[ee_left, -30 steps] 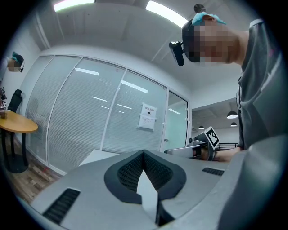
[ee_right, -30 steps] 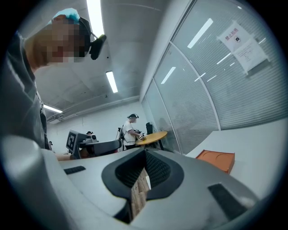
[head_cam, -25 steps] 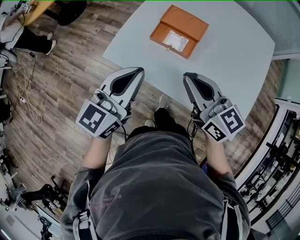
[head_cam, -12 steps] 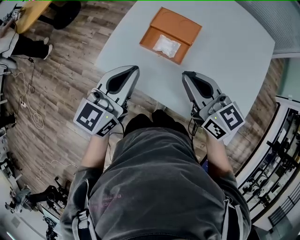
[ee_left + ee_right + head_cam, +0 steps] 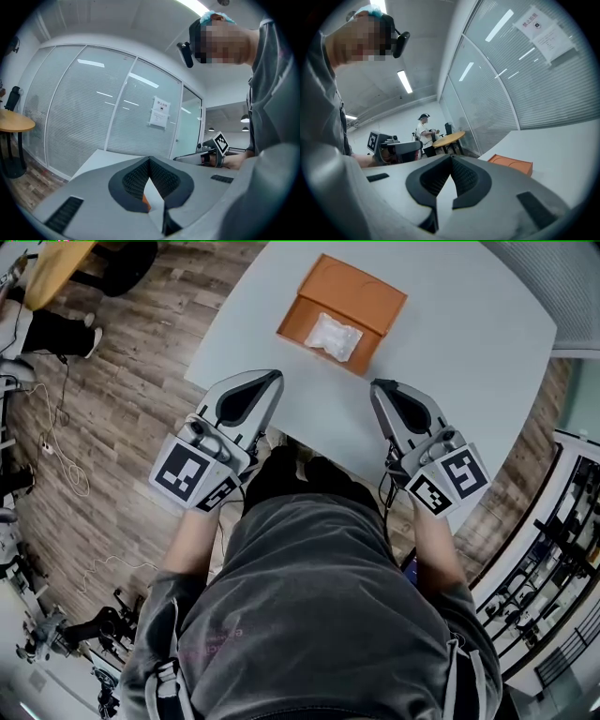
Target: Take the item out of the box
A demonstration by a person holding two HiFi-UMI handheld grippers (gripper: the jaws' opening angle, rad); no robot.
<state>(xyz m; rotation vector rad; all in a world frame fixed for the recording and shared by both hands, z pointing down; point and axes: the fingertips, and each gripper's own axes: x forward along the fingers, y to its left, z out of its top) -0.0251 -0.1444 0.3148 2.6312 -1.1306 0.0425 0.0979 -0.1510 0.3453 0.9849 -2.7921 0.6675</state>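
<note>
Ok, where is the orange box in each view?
Head view: the orange box is at the top centre, open, on the white table.
Left gripper view: only an orange sliver shows, low in the middle.
Right gripper view: right of centre, on the same table.
Shared landmark: the white table.

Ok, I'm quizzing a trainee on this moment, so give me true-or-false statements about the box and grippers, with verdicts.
1. The orange box lies open on the white table. True.
2. The left gripper holds the clear bag. False: its jaws are shut on nothing; the bag lies in the box.
3. The right gripper's jaws are together. True.
4. The right gripper touches the box. False: it is apart from it, at the table's near edge.
</note>
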